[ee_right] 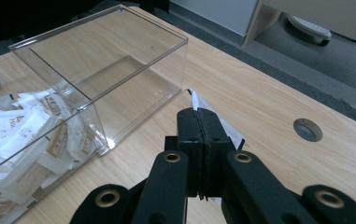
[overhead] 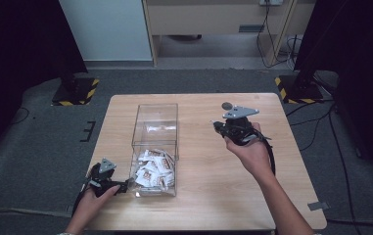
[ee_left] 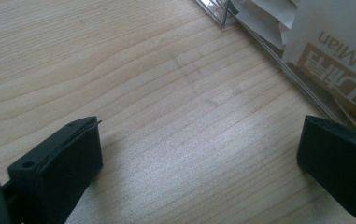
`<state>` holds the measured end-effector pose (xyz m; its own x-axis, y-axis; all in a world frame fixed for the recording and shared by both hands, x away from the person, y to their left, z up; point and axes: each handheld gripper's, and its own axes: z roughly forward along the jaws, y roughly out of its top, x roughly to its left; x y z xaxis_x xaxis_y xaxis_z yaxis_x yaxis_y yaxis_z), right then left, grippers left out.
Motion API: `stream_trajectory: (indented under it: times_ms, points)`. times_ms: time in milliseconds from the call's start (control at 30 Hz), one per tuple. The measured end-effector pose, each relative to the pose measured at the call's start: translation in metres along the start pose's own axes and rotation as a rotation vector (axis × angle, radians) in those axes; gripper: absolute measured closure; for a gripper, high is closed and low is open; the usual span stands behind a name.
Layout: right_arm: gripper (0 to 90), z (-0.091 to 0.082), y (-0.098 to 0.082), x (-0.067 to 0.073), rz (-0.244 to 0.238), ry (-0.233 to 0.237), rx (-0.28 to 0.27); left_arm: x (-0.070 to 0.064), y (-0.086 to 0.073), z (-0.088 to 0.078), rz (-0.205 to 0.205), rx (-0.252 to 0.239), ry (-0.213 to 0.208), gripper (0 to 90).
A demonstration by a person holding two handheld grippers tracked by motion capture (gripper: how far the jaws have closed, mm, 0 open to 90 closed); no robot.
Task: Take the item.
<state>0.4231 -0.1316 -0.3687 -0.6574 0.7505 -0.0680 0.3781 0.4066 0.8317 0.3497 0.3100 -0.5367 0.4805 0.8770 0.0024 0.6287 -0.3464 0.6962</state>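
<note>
A clear plastic box [overhead: 155, 113] with two compartments stands left of the table's middle. Its near compartment holds several white and brown sachets [overhead: 152, 170]; the far one looks bare. My right gripper [overhead: 218, 126] hangs above the table to the right of the box, shut on a thin white sachet [ee_right: 229, 132] whose edges stick out past the jaws [ee_right: 197, 112]. My left gripper [overhead: 128, 185] lies low by the box's near left corner, open, with bare wood between its jaws [ee_left: 199, 144]. Printed sachets [ee_left: 339, 51] show behind the box wall [ee_left: 264, 42].
A round cable hole [overhead: 227, 105] sits in the wooden table [overhead: 213, 181] near its far edge, behind my right gripper. Stand feet with yellow and black tape [overhead: 76, 92] rest on the grey floor beyond both far corners.
</note>
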Motion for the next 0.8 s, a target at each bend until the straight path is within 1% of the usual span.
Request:
stream_trajectory:
  times_ms: [333, 367, 500, 600, 800]
  points:
    - [89.3, 0.001, -0.007, -0.014, 0.024, -0.026, 0.008, 0.000, 0.000, 0.000, 0.000, 0.000, 0.000, 0.0]
    - [89.3, 0.001, -0.007, -0.016, 0.021, -0.028, 0.006, 0.000, 0.000, 0.000, 0.000, 0.001, 0.000, 0.0]
    - [89.3, 0.002, -0.010, -0.019, 0.028, -0.037, 0.019, 0.000, 0.000, 0.000, 0.000, 0.001, 0.000, 0.0]
    - [89.3, 0.002, -0.010, -0.021, 0.034, -0.043, 0.014, 0.000, 0.000, 0.000, 0.000, 0.000, 0.000, 0.0]
    - [89.3, 0.003, -0.012, -0.025, 0.030, -0.053, 0.017, 0.000, 0.000, 0.000, 0.000, 0.000, 0.000, 0.0]
